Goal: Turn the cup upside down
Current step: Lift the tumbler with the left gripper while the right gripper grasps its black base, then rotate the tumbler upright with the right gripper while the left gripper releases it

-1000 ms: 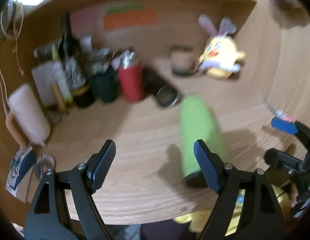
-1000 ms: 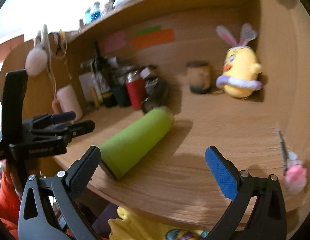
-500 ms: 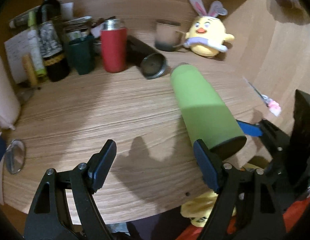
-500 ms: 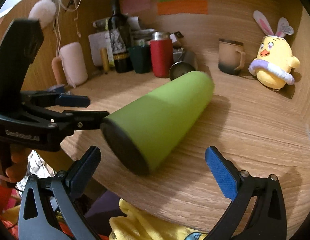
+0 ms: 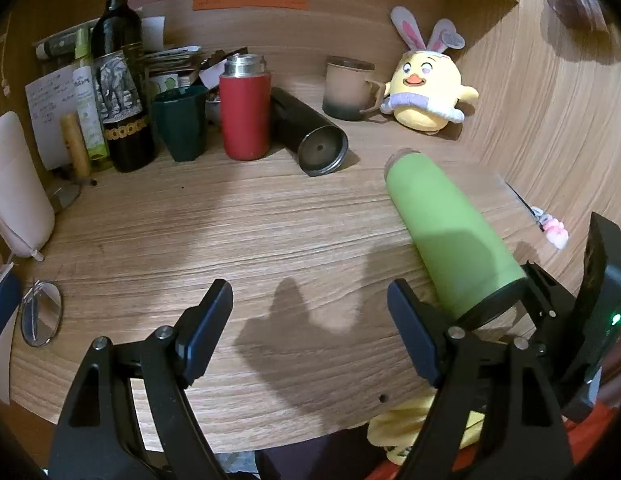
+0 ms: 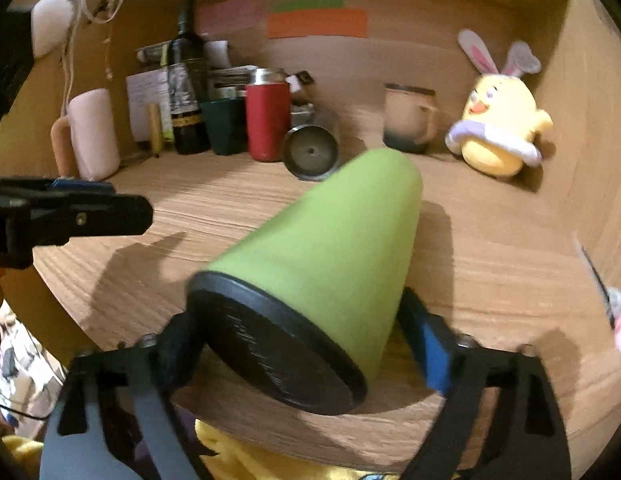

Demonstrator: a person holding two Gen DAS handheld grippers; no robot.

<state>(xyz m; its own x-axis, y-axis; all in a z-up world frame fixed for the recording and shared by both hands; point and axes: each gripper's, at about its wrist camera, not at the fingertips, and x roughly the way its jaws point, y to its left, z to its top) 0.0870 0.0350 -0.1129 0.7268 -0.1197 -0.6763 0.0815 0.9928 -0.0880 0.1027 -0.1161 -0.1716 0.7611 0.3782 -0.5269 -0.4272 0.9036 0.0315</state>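
Note:
A tall green cup (image 5: 450, 232) with a black base lies on its side on the wooden desk, its base toward the front edge. In the right wrist view the green cup (image 6: 330, 256) fills the middle and my right gripper (image 6: 306, 344) has its two fingers around the black base end, touching both sides. My left gripper (image 5: 310, 332) is open and empty over the desk, just left of the cup. The right gripper also shows in the left wrist view (image 5: 542, 300) at the cup's base.
At the back stand a red flask (image 5: 244, 114), a dark green cup (image 5: 180, 122), a wine bottle (image 5: 120, 80), a black tumbler on its side (image 5: 310, 136), a beige mug (image 5: 346, 88) and a yellow plush chick (image 5: 426, 92). A small mirror (image 5: 40, 314) lies front left.
The right gripper has moved forward onto the cup's base and closed from wide open to around it. The left gripper has held about where it was, staying open.

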